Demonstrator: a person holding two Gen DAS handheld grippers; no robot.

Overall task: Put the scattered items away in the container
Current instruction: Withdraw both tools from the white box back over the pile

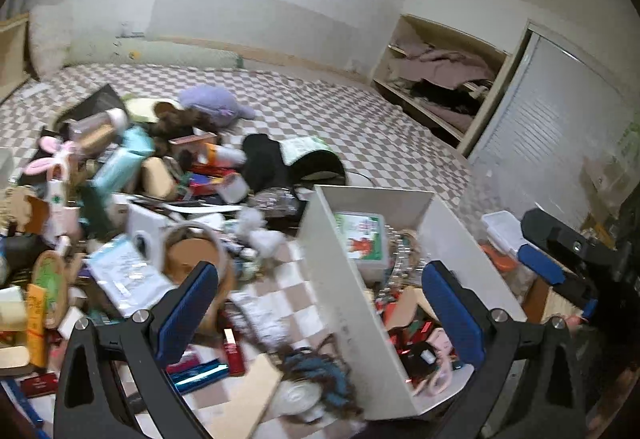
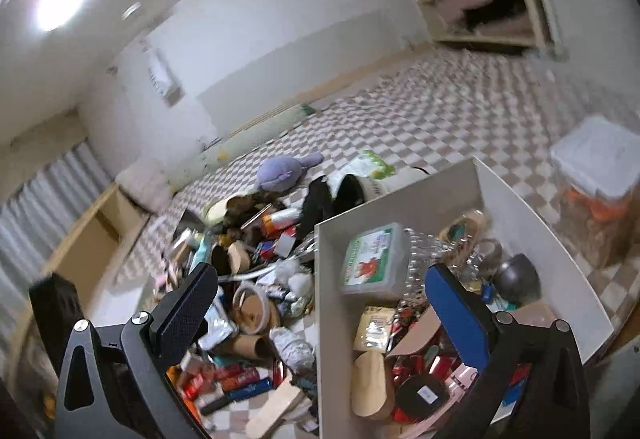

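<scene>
White open-topped container (image 2: 400, 207) sits on a checkered bed cover (image 1: 320, 107), part filled: a clear lidded box with a green-and-red label (image 2: 378, 259), a crinkled clear wrapper, a dark metal bowl (image 2: 516, 277), a yellow packet (image 2: 374, 329), a black round tin (image 2: 424, 393) and red packets. Scattered items (image 1: 132, 207) lie heaped just beside its left wall: a purple plush toy (image 1: 214, 105), a black garment (image 1: 264, 159), a tape roll with cardboard core (image 2: 252, 305), a teal pack (image 1: 124, 163), a pink bunny-ear piece (image 1: 54, 155), red and blue tubes (image 2: 240, 379), crumpled white tissue. Left gripper (image 1: 320, 307) hovers over the container's left wall, jaws wide and empty, one blue pad (image 1: 188, 311) above the pile, the other above the contents. Right gripper (image 2: 324, 315) hangs likewise, jaws wide, nothing between them. A lidded clear tub with orange contents (image 2: 596, 191) stands apart beyond the container's right wall. An open wall cupboard (image 1: 440, 79) holds folded fabric.
</scene>
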